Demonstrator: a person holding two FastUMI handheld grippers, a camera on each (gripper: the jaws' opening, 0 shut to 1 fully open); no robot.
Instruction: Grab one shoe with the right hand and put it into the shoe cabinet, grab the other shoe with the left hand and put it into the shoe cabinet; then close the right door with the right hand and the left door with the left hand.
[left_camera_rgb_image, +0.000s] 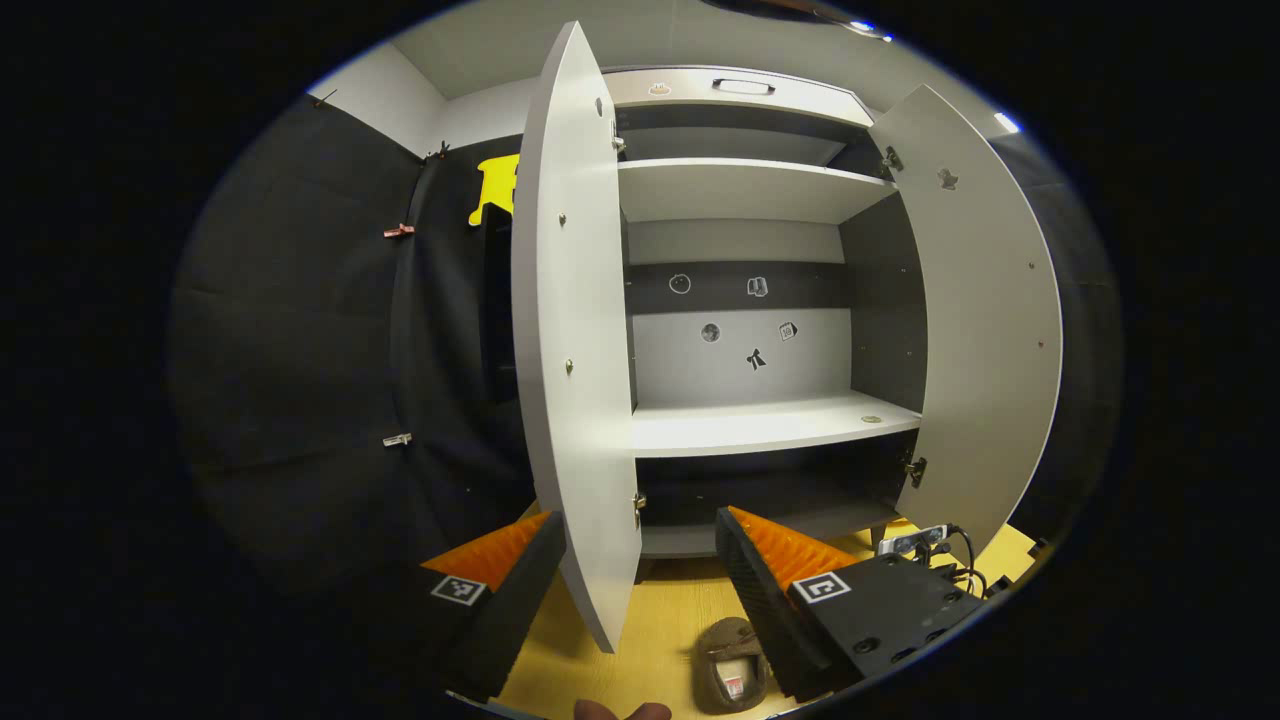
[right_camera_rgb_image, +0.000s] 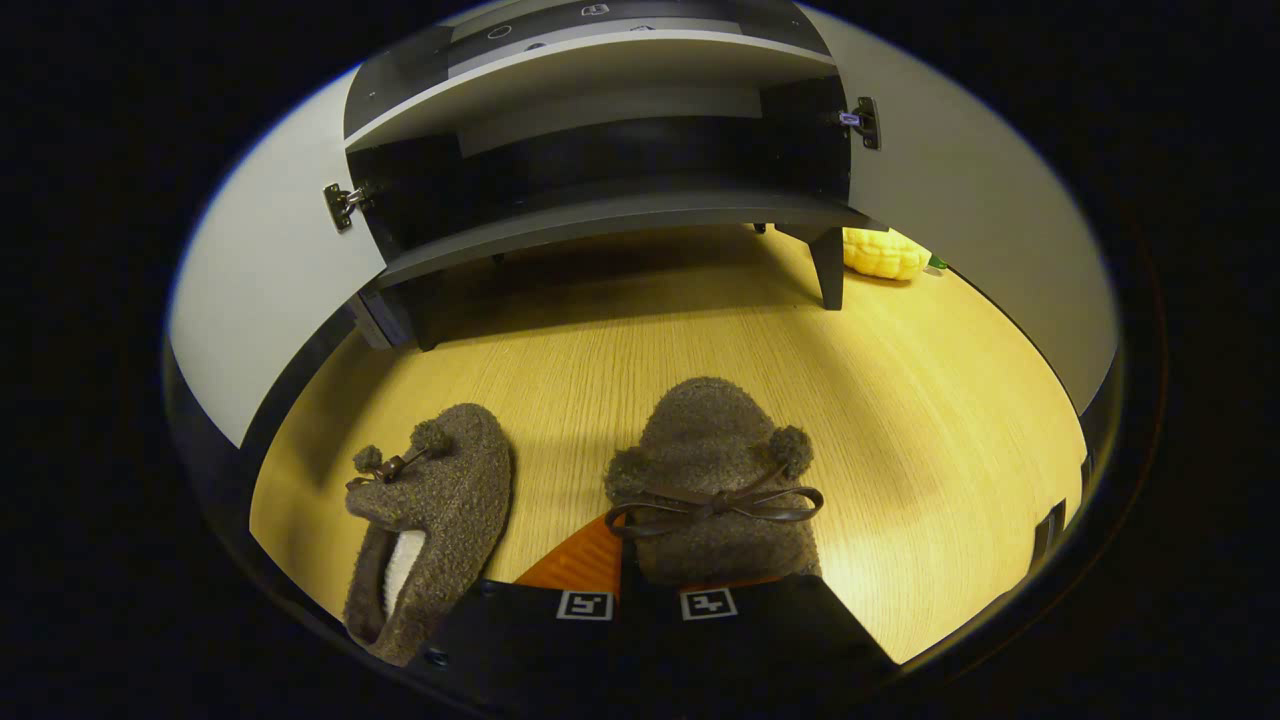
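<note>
Two brown fuzzy slippers lie on the wooden floor in front of the shoe cabinet (right_camera_rgb_image: 600, 215). My right gripper (right_camera_rgb_image: 650, 548) is low over the right slipper (right_camera_rgb_image: 715, 450), its fingers close together and gripping that slipper's rear part, one pad (right_camera_rgb_image: 580, 560) showing beside it. The left slipper (right_camera_rgb_image: 440, 500) lies free beside it and also shows in the left gripper view (left_camera_rgb_image: 730, 665). My left gripper (left_camera_rgb_image: 635, 516) is held higher, open and holding nothing, facing the open cabinet (left_camera_rgb_image: 760, 425); the left door's edge (left_camera_rgb_image: 580, 400) stands in line with its gap.
Both cabinet doors stand wide open, left door (right_camera_rgb_image: 270, 280) and right door (right_camera_rgb_image: 980, 220). The cabinet's shelves hold nothing. A yellow corn-shaped toy (right_camera_rgb_image: 880, 252) lies behind the cabinet's right leg. A small silver device with cables (left_camera_rgb_image: 915, 540) sits on the floor by the right door.
</note>
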